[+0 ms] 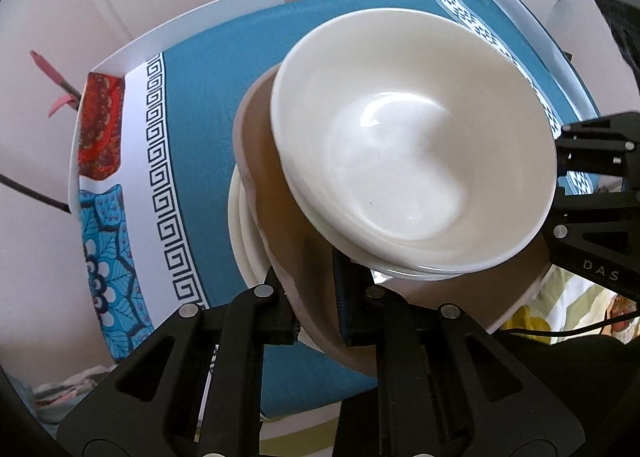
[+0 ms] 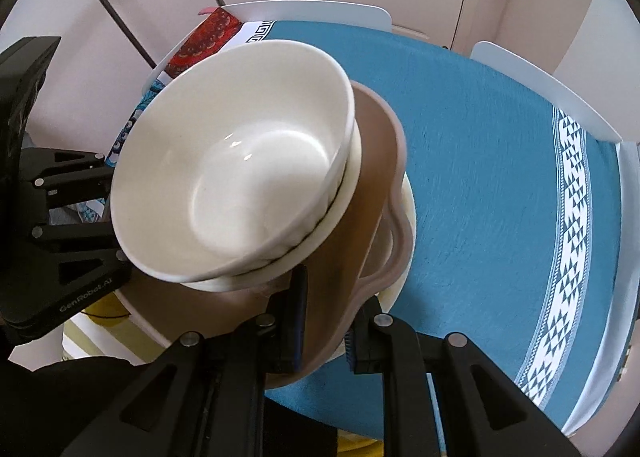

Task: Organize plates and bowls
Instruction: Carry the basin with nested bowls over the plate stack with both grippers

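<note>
Grippers [image 1: 318,317] clamped on tilted plate stack [image 1: 280,241]

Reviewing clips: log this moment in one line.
left gripper: shut on brown plate rim | right gripper: same | white bowls stacked on top | above blue tablecloth

Table [image 1: 120,57] under teal tablecloth [image 1: 208,105]

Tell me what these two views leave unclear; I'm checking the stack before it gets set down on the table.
- How many white bowls are nested: both views show only rim edges under the top one.
- White plates beneath the brown plate: count hidden by it.
- Whether the stack touches the blue tablecloth: its underside is covered.
- Left gripper and right gripper pads: partly behind the brown plate's rim.
</note>
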Available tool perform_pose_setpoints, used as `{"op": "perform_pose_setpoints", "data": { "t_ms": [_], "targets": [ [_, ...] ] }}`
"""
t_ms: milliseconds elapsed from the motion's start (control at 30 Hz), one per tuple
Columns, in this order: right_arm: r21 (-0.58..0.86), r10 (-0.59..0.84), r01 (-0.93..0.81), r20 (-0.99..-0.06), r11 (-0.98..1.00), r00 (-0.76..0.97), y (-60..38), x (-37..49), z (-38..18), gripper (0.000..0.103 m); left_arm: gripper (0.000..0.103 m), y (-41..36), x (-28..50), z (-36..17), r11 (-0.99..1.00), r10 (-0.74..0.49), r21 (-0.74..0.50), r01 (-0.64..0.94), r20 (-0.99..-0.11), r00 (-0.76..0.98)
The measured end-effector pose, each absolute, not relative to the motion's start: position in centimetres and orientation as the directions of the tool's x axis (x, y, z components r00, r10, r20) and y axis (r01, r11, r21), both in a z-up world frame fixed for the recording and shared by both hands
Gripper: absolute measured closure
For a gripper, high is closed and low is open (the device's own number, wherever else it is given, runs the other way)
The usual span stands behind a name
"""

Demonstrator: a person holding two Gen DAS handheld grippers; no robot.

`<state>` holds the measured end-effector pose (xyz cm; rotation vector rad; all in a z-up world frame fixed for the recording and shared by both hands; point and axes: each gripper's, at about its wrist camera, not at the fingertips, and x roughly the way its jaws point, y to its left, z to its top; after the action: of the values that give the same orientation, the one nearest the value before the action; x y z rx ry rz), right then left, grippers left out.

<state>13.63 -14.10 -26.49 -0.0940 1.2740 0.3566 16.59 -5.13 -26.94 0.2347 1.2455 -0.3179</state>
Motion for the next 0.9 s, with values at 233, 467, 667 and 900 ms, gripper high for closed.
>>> {"op": "perform_pose_setpoints", "data": {
  "t_ms": [233,467,667,900],
  "targets": [
    [0.14,0.225,-0.315,-0.941,0.939,0.253,-14.3,13.5,-26.4,0.088,0.092,-5.0,16.3,-27.6,0.935,-0.116,-0.007,0.355,-0.951,0.287],
    [0.169,0.247,-0.318,-0.943,0.933,0.223,-14.6,13.9,-26.6,0.088,0.09,-5.3,16.3,-28.1,0.937,-0.111,-0.015,0.349,-0.96,0.257],
    [0.186,0.252,-0.305,-0.948,0.934,0.194,-14.8,14.6,-26.7,0.088,0.083,-5.9,16.2,-28.0,0.934,-0.071,0.018,0.357,-0.969,0.235],
    [0.186,0.246,-0.293,-0.952,0.938,0.18,-15.1,14.8,-25.7,0.081,0.075,-6.2,15.7,-27.5,0.93,-0.075,0.002,0.367,-0.978,0.195]
  ]
}}
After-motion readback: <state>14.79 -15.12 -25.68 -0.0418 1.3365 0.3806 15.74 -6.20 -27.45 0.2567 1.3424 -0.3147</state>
